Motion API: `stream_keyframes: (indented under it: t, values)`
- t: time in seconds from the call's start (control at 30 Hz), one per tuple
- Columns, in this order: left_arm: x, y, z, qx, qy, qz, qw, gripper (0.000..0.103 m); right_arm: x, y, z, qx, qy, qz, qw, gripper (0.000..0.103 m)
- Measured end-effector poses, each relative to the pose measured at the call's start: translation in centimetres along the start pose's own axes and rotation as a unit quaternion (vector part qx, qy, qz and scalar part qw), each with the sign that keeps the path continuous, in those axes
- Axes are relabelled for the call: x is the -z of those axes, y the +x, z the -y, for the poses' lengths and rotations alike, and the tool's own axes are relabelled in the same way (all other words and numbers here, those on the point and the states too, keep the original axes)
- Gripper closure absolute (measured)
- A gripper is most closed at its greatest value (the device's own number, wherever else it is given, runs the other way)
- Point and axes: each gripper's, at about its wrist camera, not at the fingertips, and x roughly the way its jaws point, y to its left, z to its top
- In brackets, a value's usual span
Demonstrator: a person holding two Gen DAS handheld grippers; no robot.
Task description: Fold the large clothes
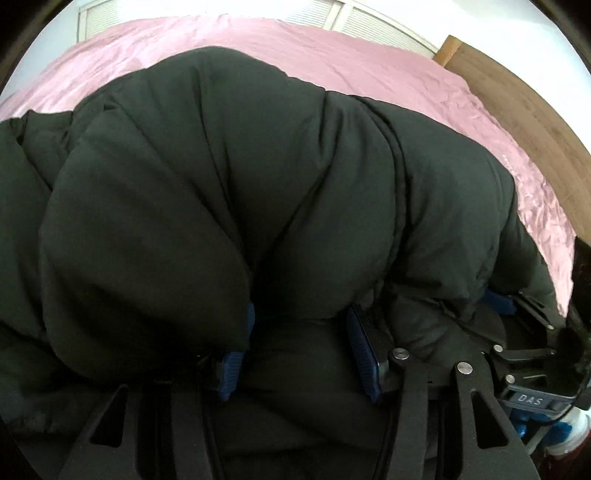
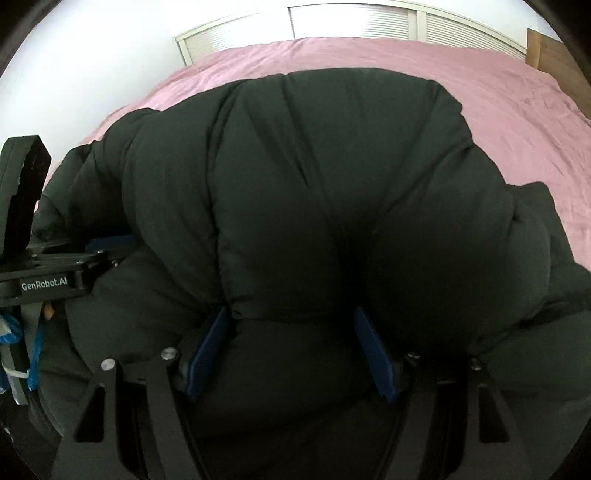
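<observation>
A big black puffer jacket [image 1: 229,177] lies bunched on a pink bed and fills both views; it also shows in the right wrist view [image 2: 332,192]. My left gripper [image 1: 301,325] has its blue pads [image 1: 364,354] pressed into a thick fold of the jacket, clamped on it. My right gripper [image 2: 293,321] likewise grips a thick fold between its blue pads [image 2: 373,350]. The two grippers sit side by side: the right one shows at the right edge of the left wrist view [image 1: 517,332], the left one at the left edge of the right wrist view [image 2: 55,266].
The pink bedsheet [image 1: 332,59] stretches beyond the jacket, also seen in the right wrist view [image 2: 517,103]. White louvred closet doors [image 2: 351,22] stand behind the bed. Wooden floor [image 1: 517,103] lies to the right of the bed.
</observation>
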Motion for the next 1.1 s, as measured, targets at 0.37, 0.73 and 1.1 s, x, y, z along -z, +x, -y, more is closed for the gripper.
stream_keyframes:
  t: [0.37, 0.73, 1.1]
  values:
    - [-1.5, -4.2, 0.8, -0.005, 0.017, 0.028, 0.9994, 0.048, -3.1, -11.4, -1.4, -0.012, -0.025, 0.088, 0.996, 0.031]
    - [-7.2, -8.9, 1.0, -0.009, 0.018, 0.112, 0.9935, 0.027, -8.6, -10.5, 0.3, 0.027, -0.016, 0.112, 0.993, 0.028]
    - [-4.6, -1.8, -0.1, -0.089, 0.034, 0.043, 0.9945, 0.03, -2.9, -1.9, 4.6, 0.06, 0.02, 0.017, 0.998, 0.026]
